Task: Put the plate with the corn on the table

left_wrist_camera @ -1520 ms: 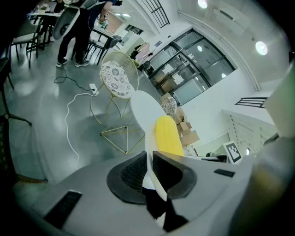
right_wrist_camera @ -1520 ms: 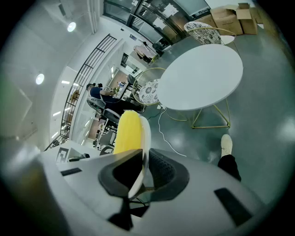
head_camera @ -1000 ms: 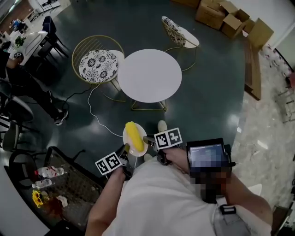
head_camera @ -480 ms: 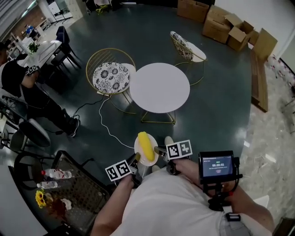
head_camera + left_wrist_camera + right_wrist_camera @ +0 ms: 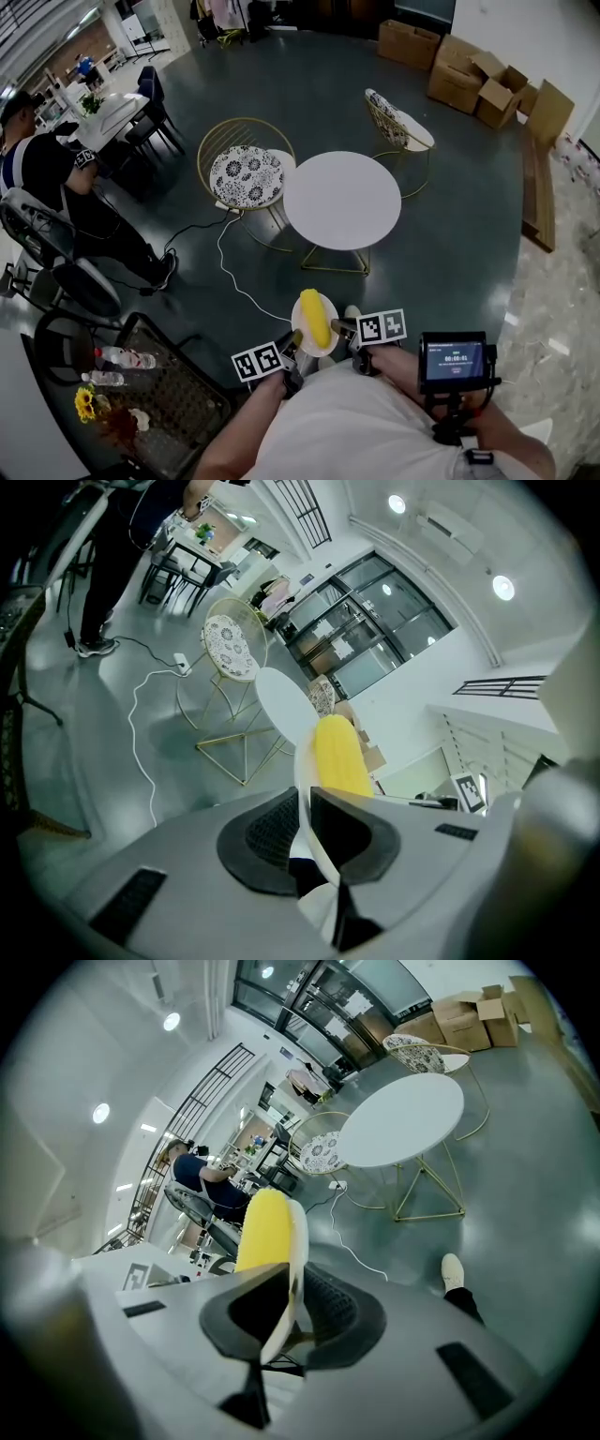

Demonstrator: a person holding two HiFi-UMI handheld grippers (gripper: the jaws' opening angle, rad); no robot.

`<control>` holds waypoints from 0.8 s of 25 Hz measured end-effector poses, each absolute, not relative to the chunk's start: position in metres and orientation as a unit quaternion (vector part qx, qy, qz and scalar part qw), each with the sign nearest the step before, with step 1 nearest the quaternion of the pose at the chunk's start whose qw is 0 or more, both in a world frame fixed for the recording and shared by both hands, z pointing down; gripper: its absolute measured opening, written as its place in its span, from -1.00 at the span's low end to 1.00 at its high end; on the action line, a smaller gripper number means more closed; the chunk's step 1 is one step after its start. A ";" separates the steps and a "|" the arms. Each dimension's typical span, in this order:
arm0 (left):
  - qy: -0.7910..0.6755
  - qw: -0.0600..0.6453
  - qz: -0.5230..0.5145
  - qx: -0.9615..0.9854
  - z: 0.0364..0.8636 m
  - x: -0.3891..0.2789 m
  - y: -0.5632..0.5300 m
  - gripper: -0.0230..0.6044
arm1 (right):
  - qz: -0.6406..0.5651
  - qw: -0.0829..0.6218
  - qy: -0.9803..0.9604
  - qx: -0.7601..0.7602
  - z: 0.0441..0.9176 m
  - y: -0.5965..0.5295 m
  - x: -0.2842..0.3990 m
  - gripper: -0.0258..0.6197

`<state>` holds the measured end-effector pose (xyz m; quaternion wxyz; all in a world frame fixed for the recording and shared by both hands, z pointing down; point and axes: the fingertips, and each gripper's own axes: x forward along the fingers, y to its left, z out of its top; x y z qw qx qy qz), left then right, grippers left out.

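Note:
A small white plate [image 5: 304, 337] with a yellow corn cob [image 5: 315, 319] on it is carried in the air between both grippers. My left gripper [image 5: 294, 339] is shut on the plate's left rim [image 5: 304, 780]. The plate's right rim [image 5: 293, 1269] sits clamped in my right gripper [image 5: 337, 327], which is shut too. The corn [image 5: 338, 757] [image 5: 262, 1230] lies along the plate. A round white table [image 5: 341, 200] on gold legs stands ahead on the dark floor, its top bare [image 5: 398, 1119] [image 5: 277, 703].
Two gold-framed chairs flank the table, one with a patterned cushion [image 5: 247, 175] at left and one [image 5: 401, 123] at back right. A white cable [image 5: 234, 272] runs across the floor. A black mesh cart [image 5: 159, 394] with bottles stands at lower left. A seated person [image 5: 56, 187] is at far left. Cardboard boxes [image 5: 478, 80] are stacked far right.
The table and chairs have slid down the head view and grown nearer. The plate with the corn stays gripped by both grippers, carried forward toward the table.

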<state>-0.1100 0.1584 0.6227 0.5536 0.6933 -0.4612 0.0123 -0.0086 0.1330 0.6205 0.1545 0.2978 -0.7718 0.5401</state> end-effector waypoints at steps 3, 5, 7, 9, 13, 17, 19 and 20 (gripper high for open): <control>-0.463 0.554 0.012 0.692 0.625 -0.111 0.157 -0.78 | 0.533 0.156 -0.777 0.295 0.619 0.132 -0.010 -0.75; -0.463 0.555 0.011 0.690 0.625 -0.111 0.157 -0.78 | 0.529 0.155 -0.782 0.293 0.618 0.132 -0.010 -0.75; -0.463 0.558 0.006 0.689 0.625 -0.110 0.156 -0.78 | 0.525 0.152 -0.784 0.293 0.618 0.130 -0.009 -0.75; -0.462 0.559 0.004 0.689 0.625 -0.109 0.153 -0.78 | 0.523 0.148 -0.786 0.295 0.617 0.127 -0.008 -0.75; -0.459 0.556 0.006 0.692 0.626 -0.107 0.149 -0.78 | 0.523 0.144 -0.785 0.299 0.618 0.123 -0.006 -0.75; -0.456 0.553 0.009 0.697 0.628 -0.104 0.145 -0.78 | 0.524 0.139 -0.783 0.305 0.619 0.121 -0.003 -0.75; -0.454 0.552 0.010 0.699 0.628 -0.103 0.143 -0.78 | 0.525 0.138 -0.781 0.308 0.620 0.120 -0.001 -0.75; -0.454 0.552 0.011 0.699 0.629 -0.102 0.143 -0.78 | 0.525 0.138 -0.781 0.309 0.621 0.120 0.000 -0.75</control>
